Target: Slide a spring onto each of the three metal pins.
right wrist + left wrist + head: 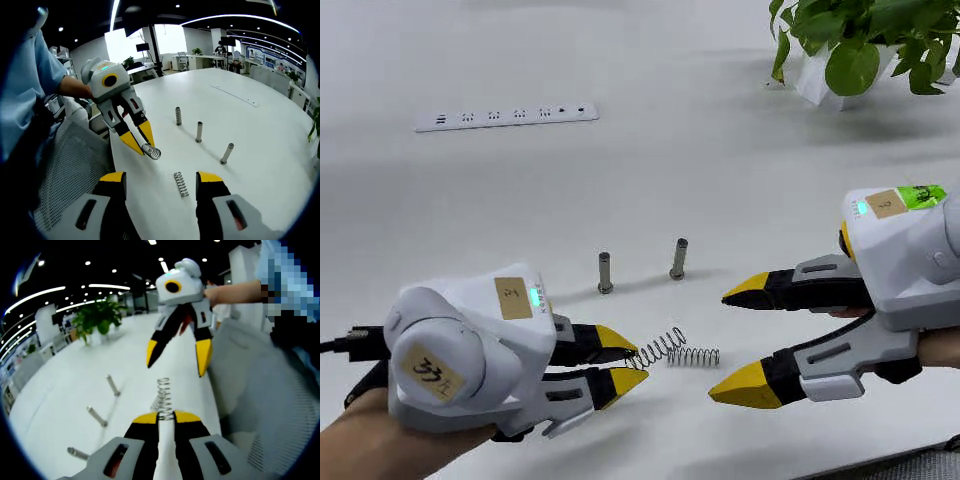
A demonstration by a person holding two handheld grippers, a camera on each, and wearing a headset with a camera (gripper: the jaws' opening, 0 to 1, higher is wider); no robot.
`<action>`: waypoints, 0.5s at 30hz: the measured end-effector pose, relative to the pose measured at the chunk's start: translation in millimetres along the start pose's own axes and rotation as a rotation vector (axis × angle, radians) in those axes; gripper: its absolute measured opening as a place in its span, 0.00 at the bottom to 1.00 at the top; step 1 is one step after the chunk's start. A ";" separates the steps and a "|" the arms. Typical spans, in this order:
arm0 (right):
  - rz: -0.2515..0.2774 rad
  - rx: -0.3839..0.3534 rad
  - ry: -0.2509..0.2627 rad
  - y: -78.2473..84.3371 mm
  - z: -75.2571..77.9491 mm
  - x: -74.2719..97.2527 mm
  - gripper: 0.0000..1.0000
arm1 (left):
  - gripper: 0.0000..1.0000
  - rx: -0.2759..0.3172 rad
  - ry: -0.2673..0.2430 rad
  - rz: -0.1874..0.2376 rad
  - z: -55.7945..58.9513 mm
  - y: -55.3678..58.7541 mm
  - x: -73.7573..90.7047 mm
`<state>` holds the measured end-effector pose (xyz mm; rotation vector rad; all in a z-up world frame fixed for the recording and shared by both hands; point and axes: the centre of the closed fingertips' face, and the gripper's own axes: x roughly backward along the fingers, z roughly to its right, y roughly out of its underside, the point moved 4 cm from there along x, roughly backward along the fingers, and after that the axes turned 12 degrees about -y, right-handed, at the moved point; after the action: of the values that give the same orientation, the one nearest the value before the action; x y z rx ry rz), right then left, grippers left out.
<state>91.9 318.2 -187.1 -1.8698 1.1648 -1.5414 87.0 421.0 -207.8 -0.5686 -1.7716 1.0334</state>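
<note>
Two bare metal pins stand upright on the white table. In the right gripper view a third pin carries a spring, beside the two bare pins. My left gripper is shut on one end of a spring, which sticks out past its tips. A loose spring lies on the table just beyond it, between the jaws of my right gripper. The right gripper stands open, facing the left one.
A white power strip lies at the far left of the table. A potted plant stands at the far right corner. The table's near edge runs just below the grippers, with a grey mesh chair beside it.
</note>
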 end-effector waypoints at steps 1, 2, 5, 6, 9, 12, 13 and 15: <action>-0.005 0.008 -0.016 -1.4 -2.1 -1.7 0.53 | 0.10 -0.006 0.004 0.003 1.0 -0.7 0.8; -0.009 0.014 -0.030 -2.3 -4.0 -2.8 0.49 | 0.10 -0.008 0.009 0.005 1.7 -0.8 0.9; -0.007 0.032 -0.061 -6.9 -7.2 -5.1 0.41 | 0.10 -0.018 0.022 0.002 3.9 -0.1 1.8; -0.005 0.033 -0.064 -7.7 -6.5 -5.2 0.39 | 0.10 -0.020 0.023 0.001 4.2 0.1 2.0; 0.008 0.033 -0.086 -12.2 -8.4 -6.7 0.34 | 0.10 -0.021 0.032 0.005 5.6 0.2 3.0; 0.011 0.038 -0.110 -15.5 -11.1 -8.5 0.30 | 0.10 -0.024 0.040 0.006 6.9 0.3 3.3; 0.007 0.042 -0.116 -16.0 -11.8 -9.5 0.30 | 0.10 -0.025 0.043 0.010 7.6 0.0 3.5; -0.002 0.045 -0.130 -15.7 -12.8 -10.9 0.28 | 0.10 -0.026 0.048 0.011 8.7 -0.2 3.5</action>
<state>84.6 337.8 -177.7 -1.9109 1.0624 -1.4128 77.7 420.1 -207.3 -0.6149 -1.7441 0.9971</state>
